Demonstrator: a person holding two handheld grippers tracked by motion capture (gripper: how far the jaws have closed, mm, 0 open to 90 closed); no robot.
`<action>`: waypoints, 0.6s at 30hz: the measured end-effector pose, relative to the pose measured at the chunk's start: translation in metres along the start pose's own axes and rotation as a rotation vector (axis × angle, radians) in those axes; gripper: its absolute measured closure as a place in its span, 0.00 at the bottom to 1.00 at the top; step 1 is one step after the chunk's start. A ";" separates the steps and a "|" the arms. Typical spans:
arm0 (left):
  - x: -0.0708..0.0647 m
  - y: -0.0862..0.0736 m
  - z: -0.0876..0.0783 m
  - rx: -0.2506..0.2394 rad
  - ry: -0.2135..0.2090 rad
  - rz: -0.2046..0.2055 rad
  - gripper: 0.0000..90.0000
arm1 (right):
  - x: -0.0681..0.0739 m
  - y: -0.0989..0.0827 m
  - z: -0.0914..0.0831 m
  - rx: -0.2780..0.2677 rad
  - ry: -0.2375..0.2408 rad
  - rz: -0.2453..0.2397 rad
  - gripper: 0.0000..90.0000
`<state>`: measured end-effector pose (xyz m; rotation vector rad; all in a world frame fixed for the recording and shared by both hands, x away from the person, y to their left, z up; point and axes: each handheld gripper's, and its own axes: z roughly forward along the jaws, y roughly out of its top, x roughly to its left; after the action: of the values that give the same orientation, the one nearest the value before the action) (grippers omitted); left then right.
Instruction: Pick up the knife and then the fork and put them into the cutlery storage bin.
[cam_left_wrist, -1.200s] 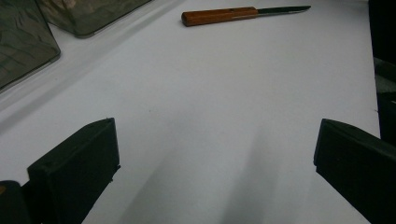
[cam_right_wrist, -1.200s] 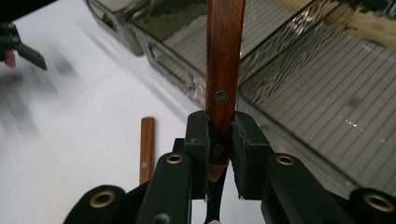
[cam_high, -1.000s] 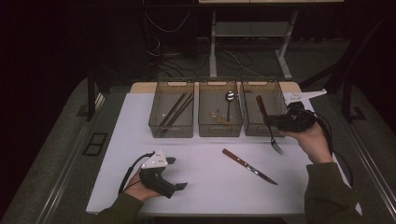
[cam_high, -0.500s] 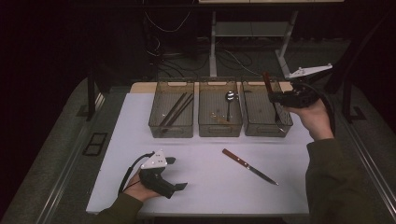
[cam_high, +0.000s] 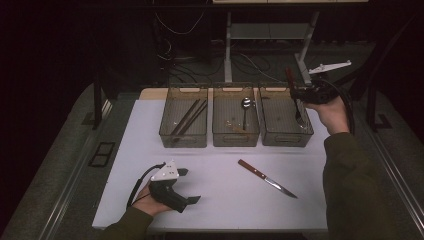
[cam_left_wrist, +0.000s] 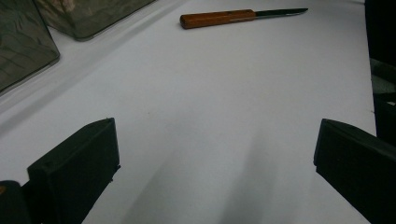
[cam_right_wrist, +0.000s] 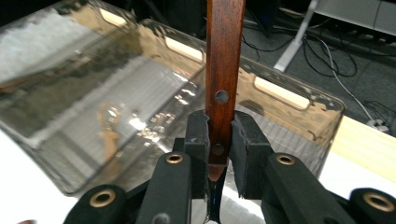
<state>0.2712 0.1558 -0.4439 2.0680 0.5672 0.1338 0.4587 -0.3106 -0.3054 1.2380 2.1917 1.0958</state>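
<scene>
The right claw (cam_right_wrist: 219, 154) is clamped on a fork with a reddish-brown riveted wooden handle (cam_right_wrist: 224, 70); its black padded jaws press both flat sides of the handle just above the dark metal neck. In the high view the right claw (cam_high: 299, 95) holds the fork over the rightmost clear ribbed plastic bin (cam_high: 285, 135), handle tilted upward and the metal tines hanging down inside the bin's walls. Whether the tines touch the bin floor cannot be told.

The left claw (cam_left_wrist: 215, 154) stands wide apart with nothing between its blocky matte-black jaws, only the smooth white bench (cam_left_wrist: 210, 93) beneath. In the high view the left claw (cam_high: 187, 187) rests low on the bench near its front edge.

A knife with an orange-brown wooden handle and a slim steel blade (cam_high: 266, 178) lies flat on the bench, well apart from both claws. The middle clear bin (cam_high: 235, 136) holds a shiny metal spoon (cam_high: 245, 107), and the left clear bin (cam_high: 184, 137) holds dark slender chopsticks (cam_high: 186, 117) lying slantwise.
</scene>
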 end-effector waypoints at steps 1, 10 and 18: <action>0.000 0.000 0.000 0.003 0.000 -0.001 0.00 | -0.002 -0.002 0.003 0.002 0.000 -0.001 0.86; 0.001 0.000 0.000 0.001 -0.003 -0.003 0.00 | -0.012 -0.026 0.028 0.037 -0.014 0.046 0.86; 0.000 0.000 0.000 0.001 -0.003 -0.002 0.00 | -0.013 -0.044 0.041 0.089 -0.027 0.036 0.86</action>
<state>0.2715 0.1558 -0.4443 2.0680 0.5679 0.1288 0.4690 -0.3167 -0.3660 1.3266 2.2282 0.9993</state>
